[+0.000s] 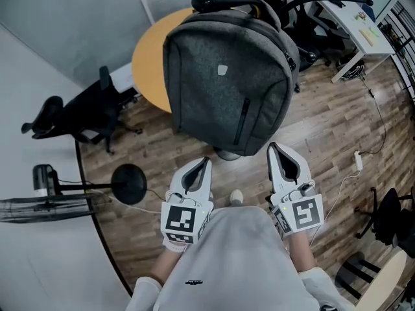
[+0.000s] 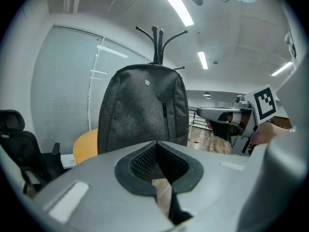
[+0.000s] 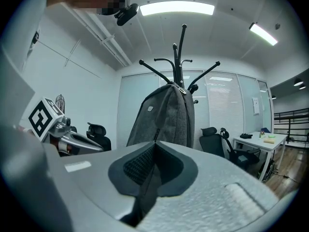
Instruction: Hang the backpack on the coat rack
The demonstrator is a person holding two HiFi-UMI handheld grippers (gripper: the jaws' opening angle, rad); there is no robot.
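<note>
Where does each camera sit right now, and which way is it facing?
Head view: on the person's head, looking steeply down at the backpack on the coat rack; shows the left hand-held gripper, right hand-held gripper and torso.
Left gripper view: rides the left hand-held gripper, facing the backpack's front; its shut jaws show, the right hand-held gripper at right.
Right gripper view: rides the right hand-held gripper, seeing the backpack side-on; its shut jaws show.
All three share the backpack.

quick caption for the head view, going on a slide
Grey backpack hangs on the coat rack; the left gripper and right gripper point toward it, jaws shut and empty.
</note>
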